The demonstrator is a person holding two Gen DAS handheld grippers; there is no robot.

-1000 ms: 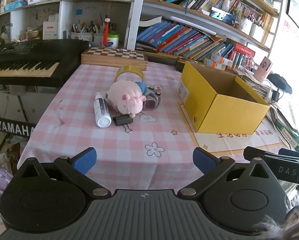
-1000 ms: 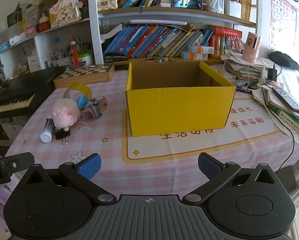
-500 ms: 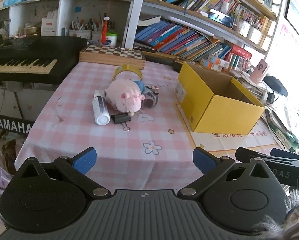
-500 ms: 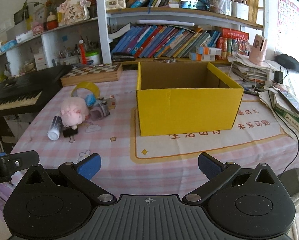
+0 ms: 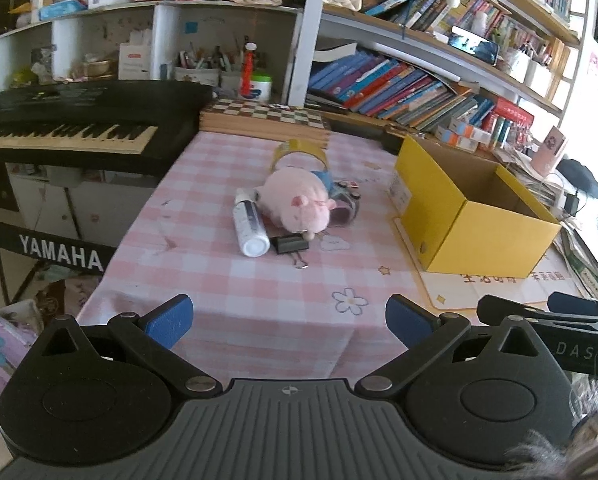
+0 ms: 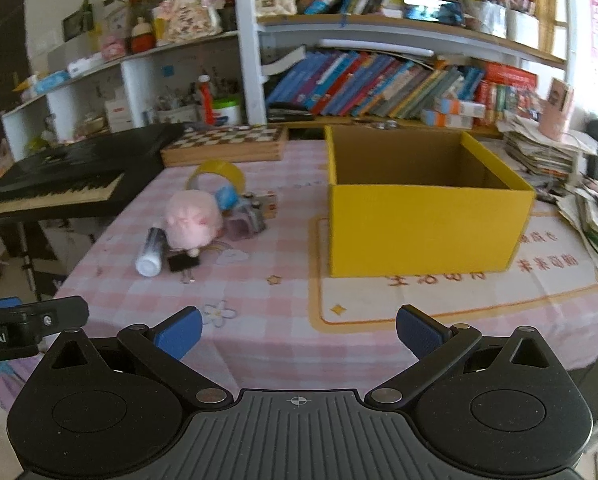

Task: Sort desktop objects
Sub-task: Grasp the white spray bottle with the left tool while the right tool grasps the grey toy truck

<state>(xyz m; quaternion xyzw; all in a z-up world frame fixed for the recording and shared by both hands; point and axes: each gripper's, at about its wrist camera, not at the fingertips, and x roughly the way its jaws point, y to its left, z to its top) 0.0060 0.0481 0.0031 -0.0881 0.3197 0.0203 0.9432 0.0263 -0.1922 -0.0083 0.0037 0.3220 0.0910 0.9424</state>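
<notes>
Both tongs hang over the near edge of the tabletop [image 5: 227,320], which is covered with a pink checked cloth. The left tongs [image 5: 289,318] are spread wide and grasp nothing; the right tongs [image 6: 299,330] are likewise released with nothing between the blue pads.

Taking the yellow box [image 6: 423,216] as landmark: it stands open-topped on a cream mat [image 6: 439,300], and nothing can be seen inside it. The things to sort lie in a cluster well to the left of the box. A pink plush toy [image 5: 299,204] sits at the middle of that cluster. A white bottle [image 5: 250,226] lies on its side, touching the toy on the side away from the box. A black binder clip [image 5: 291,245] rests just in front of the toy. A roll of yellow tape [image 5: 299,154] stands behind the toy, and a small grey object [image 5: 347,204], too unclear to name, lies against the toy on the box side. A chessboard [image 5: 265,118] lies at the far edge, and a keyboard [image 5: 71,120] stands left of the tabletop.
</notes>
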